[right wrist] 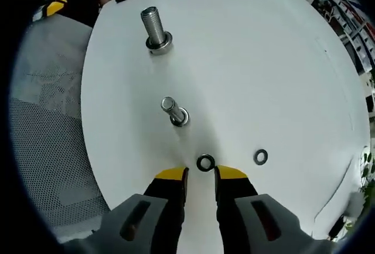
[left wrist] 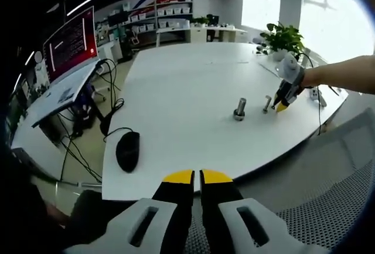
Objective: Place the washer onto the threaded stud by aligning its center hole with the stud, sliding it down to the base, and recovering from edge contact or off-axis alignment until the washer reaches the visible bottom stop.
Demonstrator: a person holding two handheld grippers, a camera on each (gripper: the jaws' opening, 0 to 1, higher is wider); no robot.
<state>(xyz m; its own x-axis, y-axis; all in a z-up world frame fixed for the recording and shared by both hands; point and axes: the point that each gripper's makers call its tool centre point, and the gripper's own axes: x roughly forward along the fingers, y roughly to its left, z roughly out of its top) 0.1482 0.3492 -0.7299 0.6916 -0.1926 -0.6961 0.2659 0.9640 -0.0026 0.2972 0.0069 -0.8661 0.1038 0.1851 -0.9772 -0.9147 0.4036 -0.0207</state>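
No legible text, labels, brands or numbers. The monitor (left wrist: 71,44), on the desk left of the white table (left wrist: 176,90) in the left gripper view, shows pale lines of text on a red screen; too small and blurred to read.

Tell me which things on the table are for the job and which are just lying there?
For the job:
near washer
second washer
large stud
small stud
right tool

Just lying about:
computer mouse
potted plant
monitor
cables
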